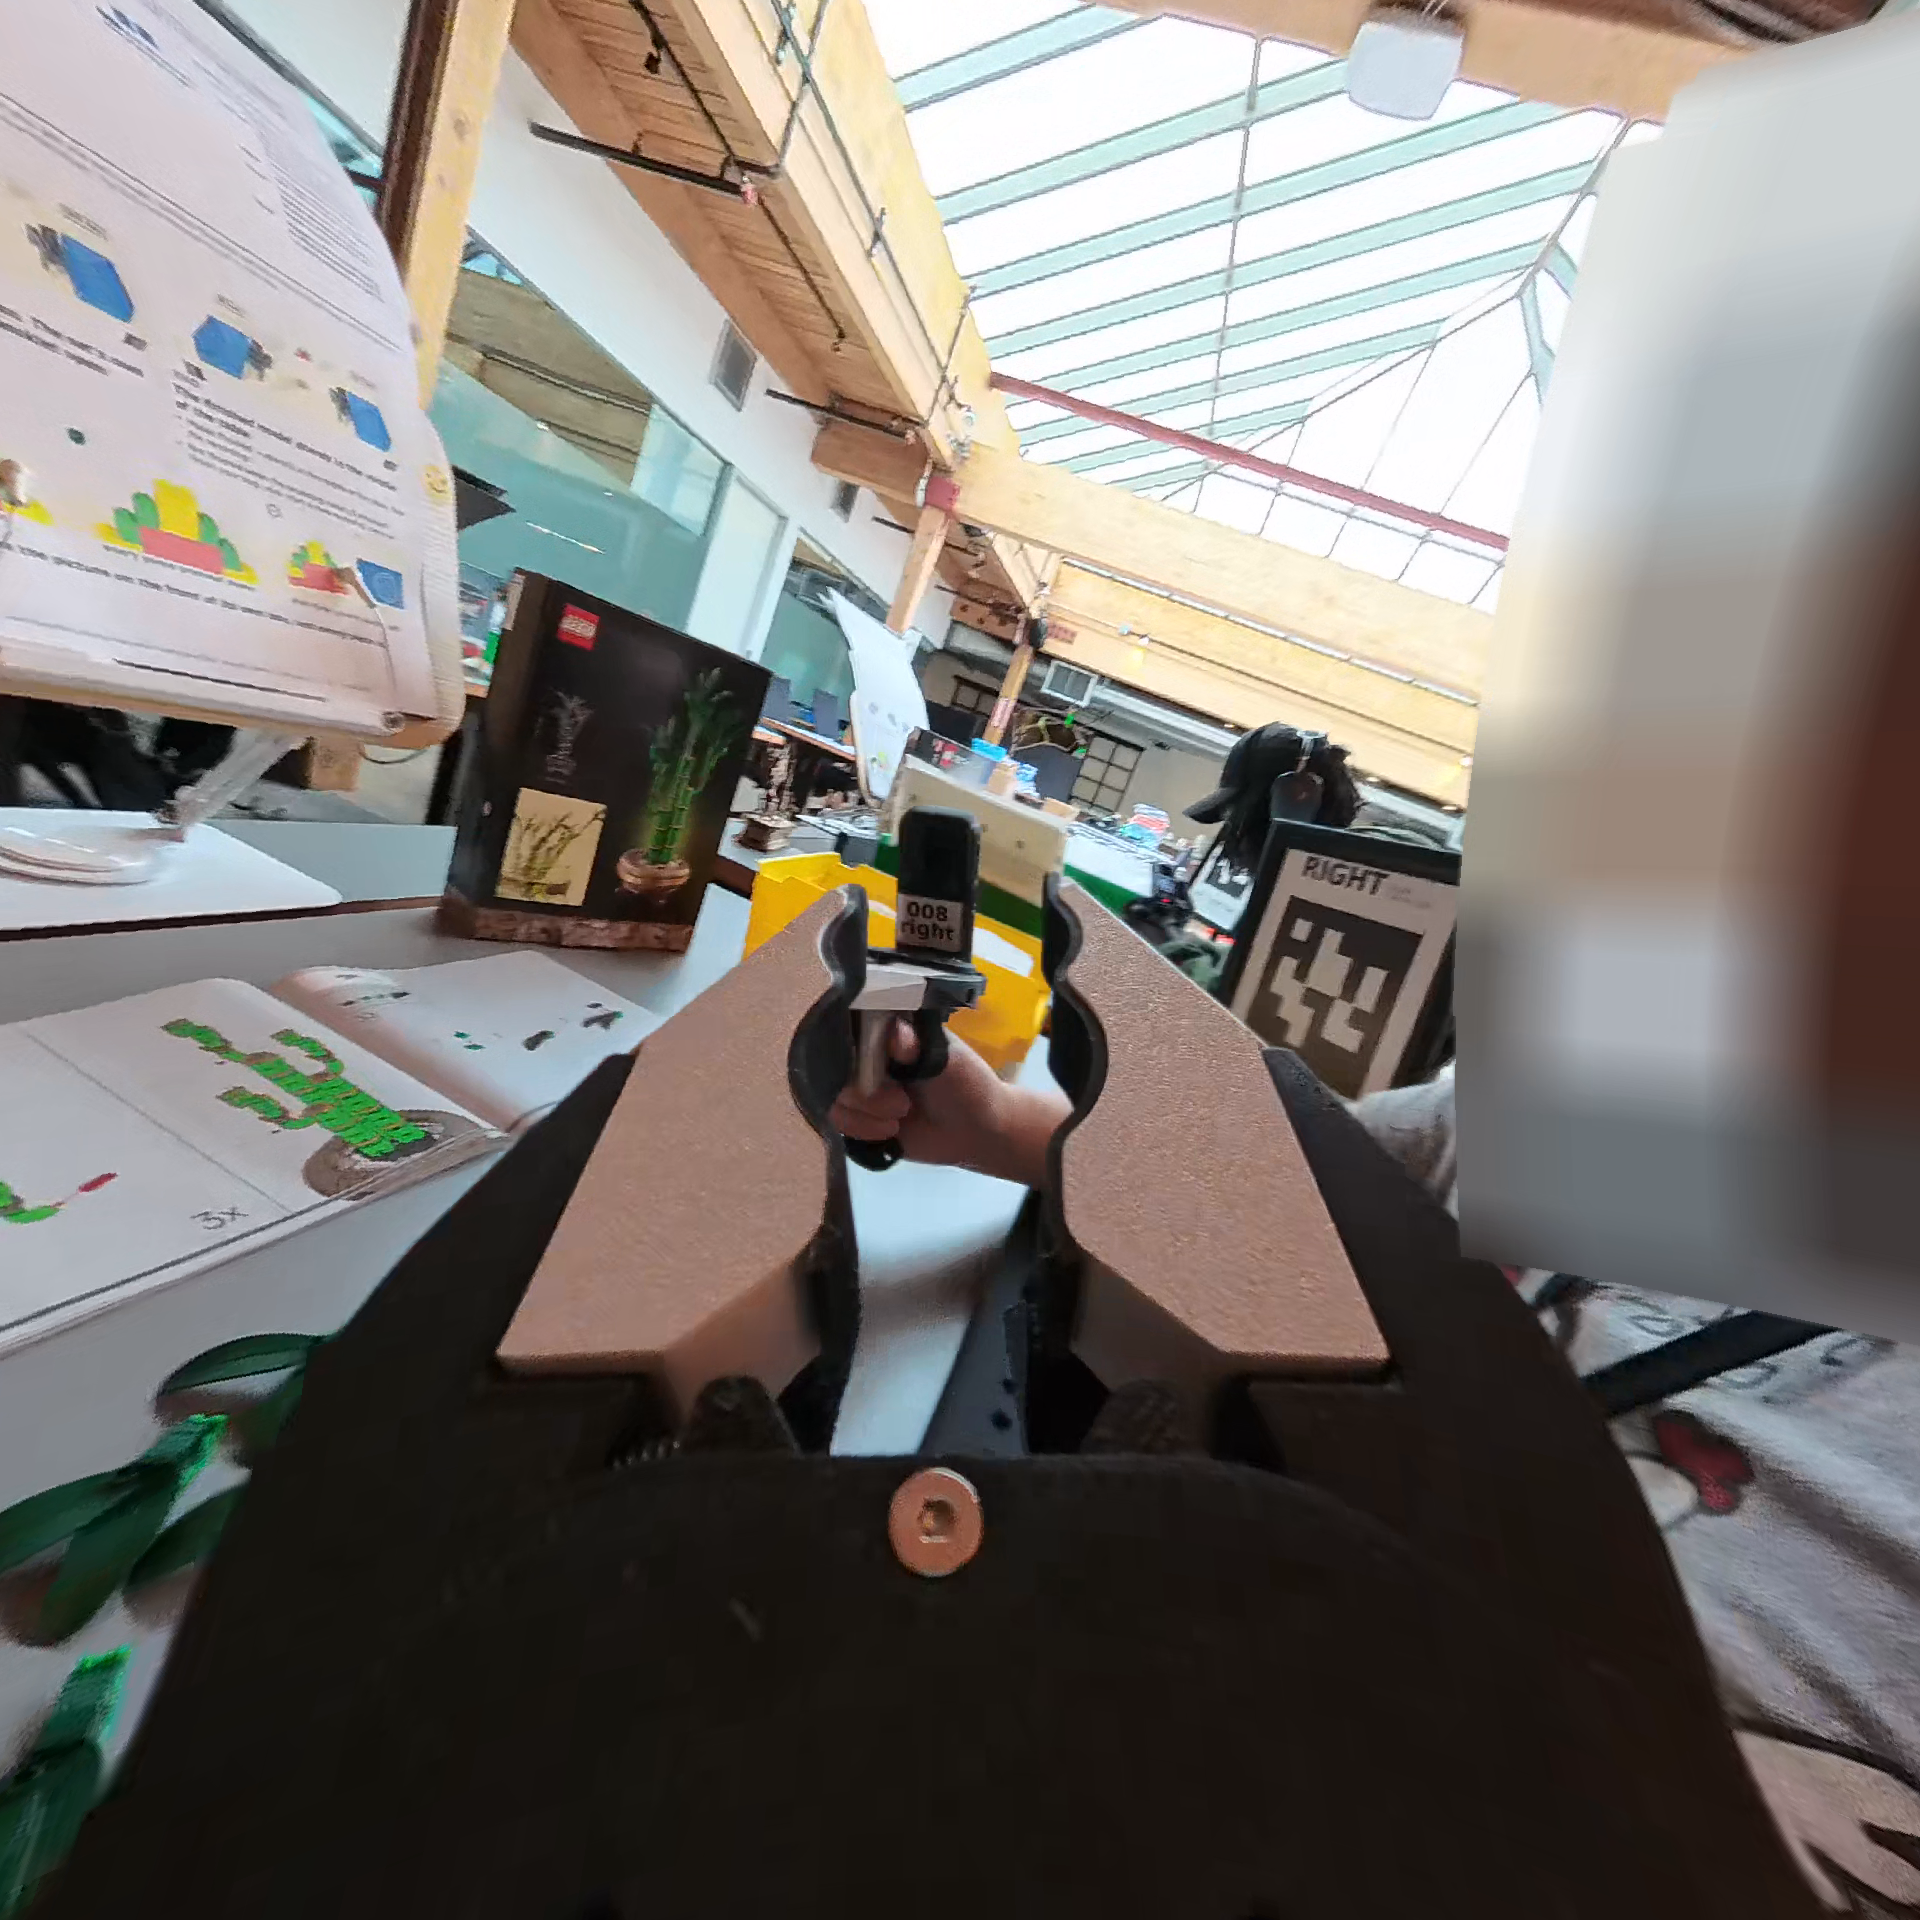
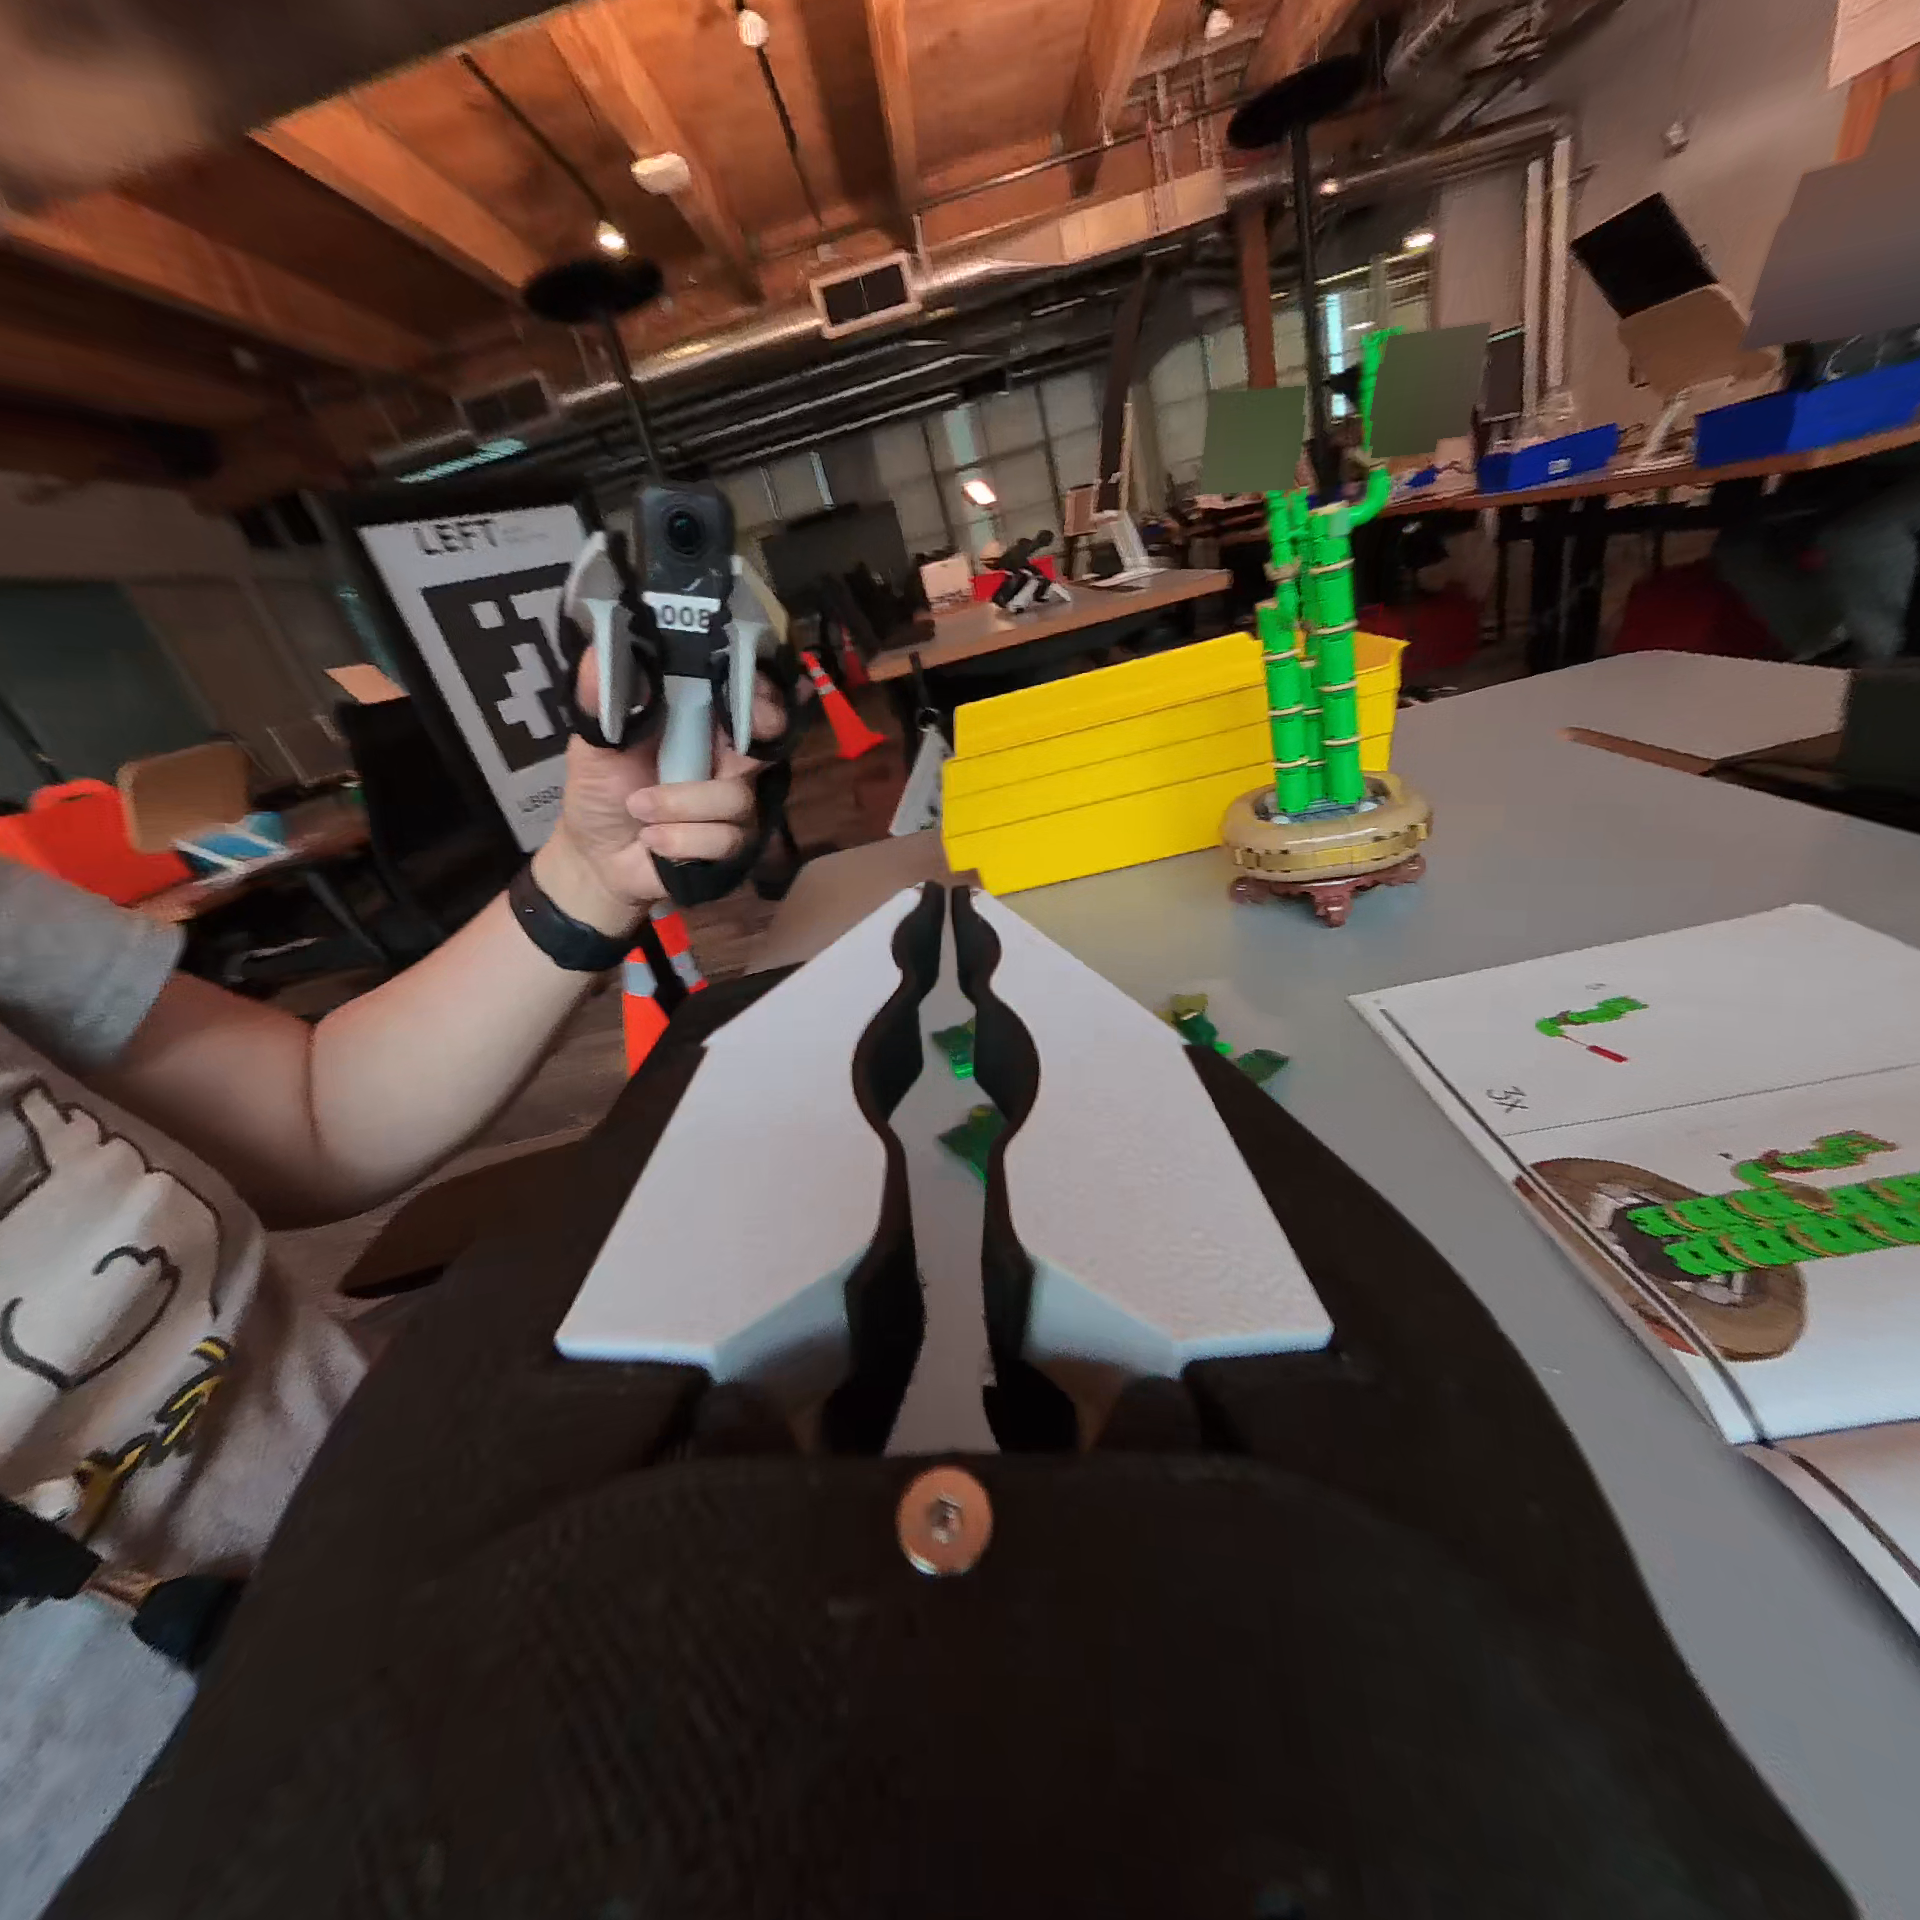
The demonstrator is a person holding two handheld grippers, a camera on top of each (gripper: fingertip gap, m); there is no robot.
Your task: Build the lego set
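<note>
A: Why are both grippers raised off the table (image 2: 1558, 831)?
B: Nothing is being worked; they appear to be held facing each other. The bamboo model (image 2: 1314, 717) is left standing ahead and right of the right gripper (image 2: 948, 902), beside the yellow bins (image 2: 1101, 769).

A: And the fingers?
B: On the right gripper they are brought almost together, tips nearly touching, nothing between them. On the left gripper (image 1: 951, 914) they are parted widely, nothing gripped.

A: Loose parts?
B: Green pieces (image 2: 971, 1138) are seen just beyond the right fingers; the instruction booklet (image 2: 1683, 1195) is laid open to the right.
</note>
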